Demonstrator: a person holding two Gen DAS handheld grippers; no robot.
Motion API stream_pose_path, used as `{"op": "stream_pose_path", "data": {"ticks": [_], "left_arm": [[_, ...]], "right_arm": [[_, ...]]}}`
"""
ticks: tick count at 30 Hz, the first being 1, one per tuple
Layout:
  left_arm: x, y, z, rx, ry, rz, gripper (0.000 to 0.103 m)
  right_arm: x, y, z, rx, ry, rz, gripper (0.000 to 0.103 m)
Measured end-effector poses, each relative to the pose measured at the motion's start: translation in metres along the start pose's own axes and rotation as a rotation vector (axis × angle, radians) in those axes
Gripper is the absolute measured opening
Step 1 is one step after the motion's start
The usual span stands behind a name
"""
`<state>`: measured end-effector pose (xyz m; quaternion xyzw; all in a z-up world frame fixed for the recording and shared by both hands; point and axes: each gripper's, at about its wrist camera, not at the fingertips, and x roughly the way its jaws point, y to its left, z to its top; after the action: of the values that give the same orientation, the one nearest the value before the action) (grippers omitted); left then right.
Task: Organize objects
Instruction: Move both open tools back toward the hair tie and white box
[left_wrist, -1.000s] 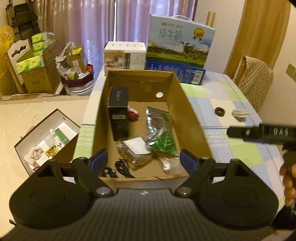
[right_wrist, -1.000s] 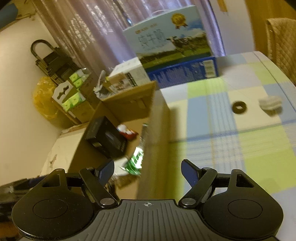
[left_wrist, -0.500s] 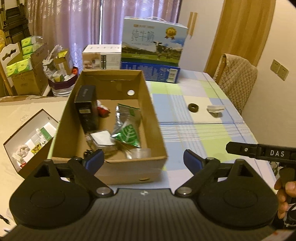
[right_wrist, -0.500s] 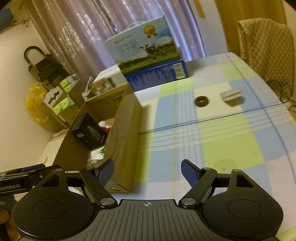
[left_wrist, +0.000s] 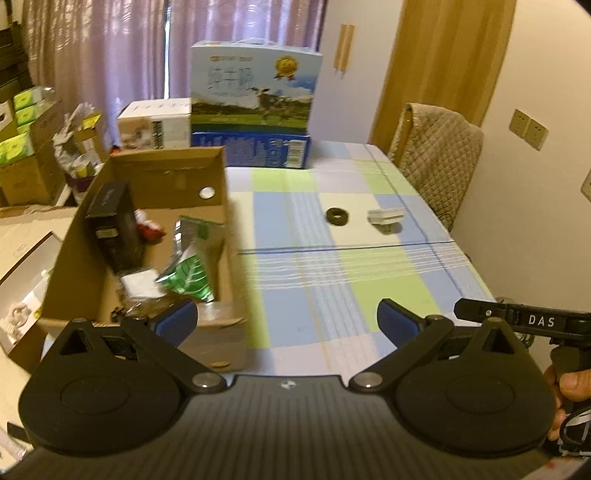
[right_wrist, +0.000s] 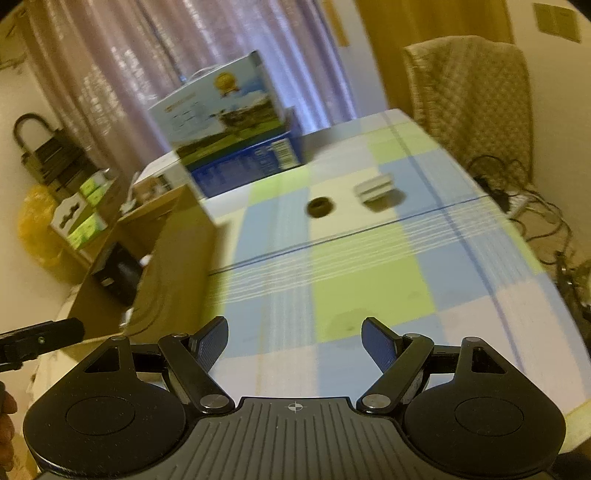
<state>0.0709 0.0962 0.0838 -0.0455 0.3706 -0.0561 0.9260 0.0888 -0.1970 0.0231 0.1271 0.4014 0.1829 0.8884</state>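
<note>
Cardboard box (left_wrist: 147, 236) slid left in view; both grippers (left_wrist: 286, 321) (right_wrist: 293, 339) wide, empty, swinging toward ring (left_wrist: 337, 215) and adapter (left_wrist: 386, 218).

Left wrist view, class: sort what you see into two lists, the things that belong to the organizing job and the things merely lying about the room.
Belonging to the job:
cardboard box
dark ring
white block
left claw, open
right claw, open

Just lying about:
milk carton case
white carton
padded chair
curtains
</note>
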Motion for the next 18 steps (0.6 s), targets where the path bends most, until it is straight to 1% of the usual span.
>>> {"op": "stream_pose_path", "data": {"ticks": [6,10,13,18], "left_arm": [[0.018,-0.027,0.014,0.023,-0.013,-0.035,0.102],[0.036,-0.045,0.022,0.038,-0.022,-0.036,0.102],[0.054,-0.057,0.027,0.059,-0.023,-0.024,0.102],[0.094,-0.072,0.038,0.061,-0.013,-0.008,0.102]], "right_arm": [[-0.014,-0.026,0.01,-0.001,-0.046,-0.064,0.077],[-0.017,-0.035,0.022,-0.039,-0.077,-0.095,0.077],[-0.011,-0.043,0.032,-0.06,-0.094,-0.104,0.077],[0.011,-0.058,0.047,-0.107,-0.106,-0.11,0.077]]}}
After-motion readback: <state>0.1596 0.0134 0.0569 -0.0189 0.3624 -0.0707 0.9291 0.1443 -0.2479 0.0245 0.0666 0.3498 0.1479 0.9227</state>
